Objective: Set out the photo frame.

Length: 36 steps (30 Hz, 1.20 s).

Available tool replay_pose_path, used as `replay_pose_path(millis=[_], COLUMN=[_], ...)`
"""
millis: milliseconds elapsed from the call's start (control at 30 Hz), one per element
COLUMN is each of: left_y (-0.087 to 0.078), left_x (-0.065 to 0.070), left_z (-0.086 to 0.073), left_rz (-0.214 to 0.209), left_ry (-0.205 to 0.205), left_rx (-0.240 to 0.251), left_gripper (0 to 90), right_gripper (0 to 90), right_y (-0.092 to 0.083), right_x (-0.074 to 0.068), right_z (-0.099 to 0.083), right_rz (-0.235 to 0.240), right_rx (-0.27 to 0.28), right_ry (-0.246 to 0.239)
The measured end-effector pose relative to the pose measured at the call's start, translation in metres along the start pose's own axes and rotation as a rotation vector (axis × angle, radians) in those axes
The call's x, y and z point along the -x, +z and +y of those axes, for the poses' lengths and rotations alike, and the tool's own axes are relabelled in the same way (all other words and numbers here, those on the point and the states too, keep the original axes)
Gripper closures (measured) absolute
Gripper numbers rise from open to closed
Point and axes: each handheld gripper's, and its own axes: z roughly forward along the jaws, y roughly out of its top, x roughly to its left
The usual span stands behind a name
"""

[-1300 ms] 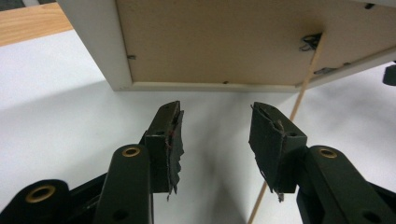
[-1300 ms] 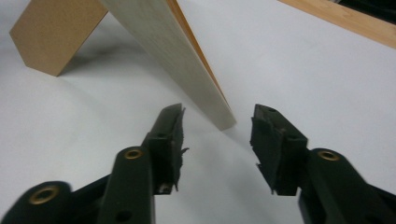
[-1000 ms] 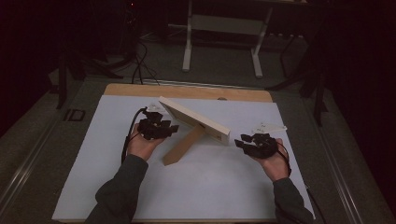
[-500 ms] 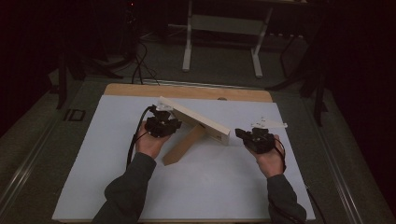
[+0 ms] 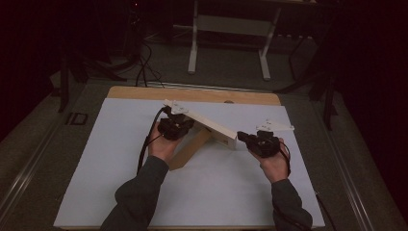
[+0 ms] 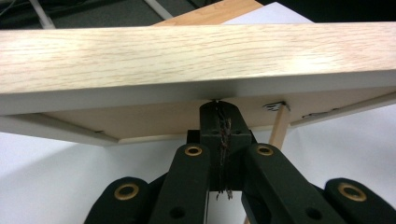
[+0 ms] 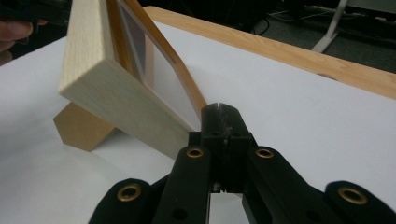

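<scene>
A light-wood picture frame (image 5: 207, 122) leans back on its wooden prop (image 5: 190, 149) on the white sheet. My left gripper (image 5: 184, 126) is at the frame's left end. In the left gripper view its jaws have just been closing and stand shut with nothing between them, and the left gripper (image 6: 218, 105) has its tips right under the frame (image 6: 187, 51). My right gripper (image 5: 244, 137) is at the frame's right end. In the right gripper view the right gripper (image 7: 219, 108) is shut beside the lower corner of the frame (image 7: 98, 70), with the prop (image 7: 81, 128) behind it.
The white sheet (image 5: 120, 168) covers most of the wooden table (image 5: 192, 94). Beyond the table's far edge stand the white legs of a rack (image 5: 195, 43) and cables on a dark floor. Open sheet lies in front of the frame.
My left hand has moved right and slightly away, closer to the frame's left end. The right hand has barely shifted. The frame stands as before.
</scene>
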Motion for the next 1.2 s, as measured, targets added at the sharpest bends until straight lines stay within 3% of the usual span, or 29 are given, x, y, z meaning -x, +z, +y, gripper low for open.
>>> replay_pose_path(millis=[433, 1200], left_y=[0.003, 0.008], left_x=[0.009, 0.027], left_z=[0.001, 0.009], left_rz=[-0.005, -0.028], left_ry=[0.003, 0.046], left_rx=[0.003, -0.020], left_gripper=[90.0, 90.0], right_gripper=[90.0, 90.0], right_y=[0.001, 0.000], right_x=[0.000, -0.004], right_z=[0.004, 0.009], right_rz=[0.025, 0.049], right_rx=[0.017, 0.009], right_ry=[0.020, -0.017])
